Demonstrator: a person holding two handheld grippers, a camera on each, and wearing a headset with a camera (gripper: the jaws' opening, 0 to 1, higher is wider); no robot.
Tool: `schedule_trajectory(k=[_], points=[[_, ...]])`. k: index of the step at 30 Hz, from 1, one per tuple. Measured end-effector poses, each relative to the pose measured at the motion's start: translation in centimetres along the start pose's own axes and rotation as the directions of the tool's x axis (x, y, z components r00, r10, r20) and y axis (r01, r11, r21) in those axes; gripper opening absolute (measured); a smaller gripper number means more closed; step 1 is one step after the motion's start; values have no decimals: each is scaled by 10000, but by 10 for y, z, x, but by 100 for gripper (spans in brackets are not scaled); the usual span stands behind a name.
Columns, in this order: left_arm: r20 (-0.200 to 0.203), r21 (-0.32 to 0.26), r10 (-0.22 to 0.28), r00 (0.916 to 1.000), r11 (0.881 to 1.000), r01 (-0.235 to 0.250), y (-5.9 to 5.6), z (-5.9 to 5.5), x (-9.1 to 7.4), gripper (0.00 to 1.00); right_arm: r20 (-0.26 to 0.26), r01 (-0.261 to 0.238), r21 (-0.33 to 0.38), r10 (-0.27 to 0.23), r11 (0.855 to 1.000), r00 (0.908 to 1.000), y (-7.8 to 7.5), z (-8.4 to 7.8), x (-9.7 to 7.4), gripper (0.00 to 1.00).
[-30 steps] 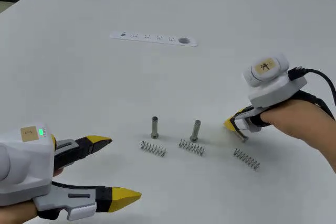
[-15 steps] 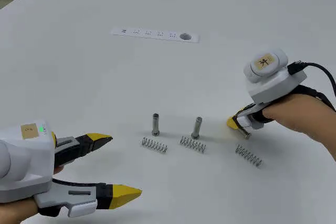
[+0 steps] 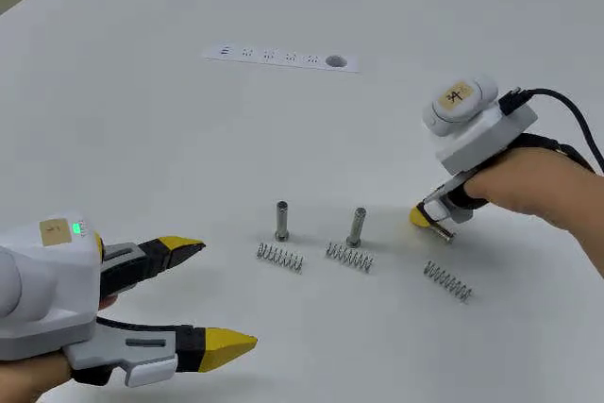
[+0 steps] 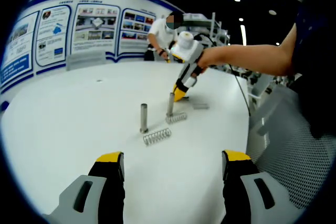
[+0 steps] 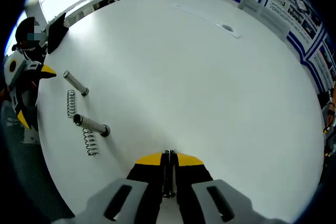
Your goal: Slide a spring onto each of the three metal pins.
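Two metal pins stand upright mid-table, one at the left [image 3: 281,221] and one at the right [image 3: 357,226]. A spring lies in front of each: left spring [image 3: 279,257], middle spring [image 3: 349,256]. A third spring [image 3: 447,281] lies further right. My right gripper [image 3: 429,222] is shut on the third pin [image 3: 444,233], tips down at the table; its own view shows the thin pin [image 5: 168,174] between the shut jaws. My left gripper [image 3: 212,294] is open at the near left, holding nothing, short of the springs. Its own view shows the pins [image 4: 144,118] and the right gripper [image 4: 181,90] ahead.
A white power strip [image 3: 280,58] lies flat toward the far side of the white table [image 3: 142,120]. A black cable [image 3: 566,125] trails from the right gripper. People and display boards stand beyond the table in the gripper views.
The right gripper has tipped more upright over its pin, with its tips staying at the same spot. The left gripper, standing pins and springs have not moved.
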State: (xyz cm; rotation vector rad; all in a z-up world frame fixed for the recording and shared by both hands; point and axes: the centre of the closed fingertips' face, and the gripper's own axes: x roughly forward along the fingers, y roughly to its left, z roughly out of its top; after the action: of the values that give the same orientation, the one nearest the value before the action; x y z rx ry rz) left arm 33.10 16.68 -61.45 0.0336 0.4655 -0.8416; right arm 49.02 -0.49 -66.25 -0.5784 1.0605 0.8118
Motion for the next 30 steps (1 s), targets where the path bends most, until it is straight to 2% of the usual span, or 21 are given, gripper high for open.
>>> schedule_trajectory(k=[5,8,10,12,15,18,20,23,26,30], points=[[-24,1,30,10000,10000,-30,0,0,0,77,-246,68,-46,-69,10000,9997,0,-1,0,9],[-40,45,9,10000,10000,-9,-1,1,1,77,-127,-103,465,109,9989,9999,-2,-2,0,9],[-31,105,-10,10000,9999,10,-2,3,1,77,204,-204,955,185,9952,9996,-3,-2,0,9],[25,160,29,10000,9999,-30,0,6,0,77,571,-167,1057,107,9943,9983,-4,-3,-1,8],[171,189,73,9998,9998,-76,1,12,-2,76,940,-144,656,82,9977,9955,-2,-2,-1,8],[166,388,84,9998,9992,-90,-1,17,-4,76,1022,-145,1151,27,9933,9948,-5,-5,-3,8],[242,503,108,9996,9987,-120,-1,21,-8,76,1266,12,1115,-154,9938,9918,-4,-3,-9,8],[305,505,205,9993,9985,-220,3,22,-13,76,1640,-61,1222,-141,9925,9864,1,-1,-18,8],[267,508,274,9993,9983,-287,5,21,-13,76,1696,9,1187,-212,9929,9853,4,-5,-25,8],[330,569,233,9992,9981,-252,3,25,-12,75,2036,83,1419,-374,9899,9783,0,-11,-32,8]])
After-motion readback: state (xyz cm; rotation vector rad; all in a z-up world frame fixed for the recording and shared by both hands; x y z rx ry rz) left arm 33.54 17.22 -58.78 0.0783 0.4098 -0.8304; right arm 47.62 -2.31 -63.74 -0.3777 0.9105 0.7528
